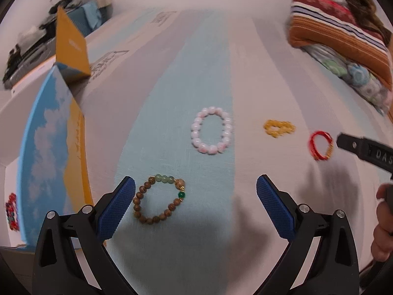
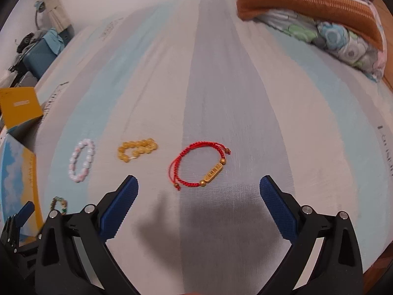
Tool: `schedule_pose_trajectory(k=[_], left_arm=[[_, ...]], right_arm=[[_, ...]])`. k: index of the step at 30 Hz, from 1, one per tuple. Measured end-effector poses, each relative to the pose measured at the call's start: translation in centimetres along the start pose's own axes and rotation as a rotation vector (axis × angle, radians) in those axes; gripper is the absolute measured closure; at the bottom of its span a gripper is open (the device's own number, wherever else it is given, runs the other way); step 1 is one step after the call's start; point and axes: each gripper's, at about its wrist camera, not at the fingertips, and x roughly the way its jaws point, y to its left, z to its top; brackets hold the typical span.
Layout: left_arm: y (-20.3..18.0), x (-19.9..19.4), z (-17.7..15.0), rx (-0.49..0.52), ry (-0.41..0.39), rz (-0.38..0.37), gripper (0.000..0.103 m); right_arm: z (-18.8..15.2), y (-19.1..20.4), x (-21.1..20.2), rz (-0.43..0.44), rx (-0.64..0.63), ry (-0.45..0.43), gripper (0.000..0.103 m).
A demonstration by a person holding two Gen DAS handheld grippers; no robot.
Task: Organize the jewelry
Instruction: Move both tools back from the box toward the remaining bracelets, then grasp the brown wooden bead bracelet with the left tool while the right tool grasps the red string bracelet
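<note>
Both claws are spread wide and hold nothing above a bedsheet striped in pale blue, grey and white. The left gripper hangs over the near end of the blue stripe, with a brown wooden-bead bracelet with green beads lying just inside its left finger. Farther off lies a ring of pink-white round beads, then to the right a bunched yellow bead bracelet, blurred. The right gripper hovers near a red braided cord bracelet with a gold bar, apart from it. At far left an open blue box with cloud print and yellow lining is cut off; beside it red beads are hard to make out. A striped orange blanket lies far right
</note>
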Motion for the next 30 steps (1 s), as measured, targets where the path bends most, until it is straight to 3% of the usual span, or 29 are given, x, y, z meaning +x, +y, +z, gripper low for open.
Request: schedule_pose_trajectory(k=[8,14,22,25,30], left_arm=[[1.9,4.1,-0.5,-0.078,0.077,0.013,0.006],[2.3,5.5,-0.7,-0.088,0.083,-0.001,0.006],[2.3,6.2,-0.4,-0.061,0.091,-0.007,0.009],[2.5,6.1,-0.4,-0.060,0.092,-0.003,0.018],[2.9,5.7,-0.5,-0.047,0.091,0.004,0.042]], right_arm=[[0.3,-0.2,2.6,0.007,-0.005,0.003,0.008],[0.8,-0.4,3.8,0.001,-0.001,-0.006,0.008],[0.9,-0.6,5.5,0.003,0.013,0.036,0.024],[0.8,-0.9,6.0,0.010,0.034,0.049,0.029],[0.7,-0.6,6.4,-0.008,0.024,0.055,0.036]])
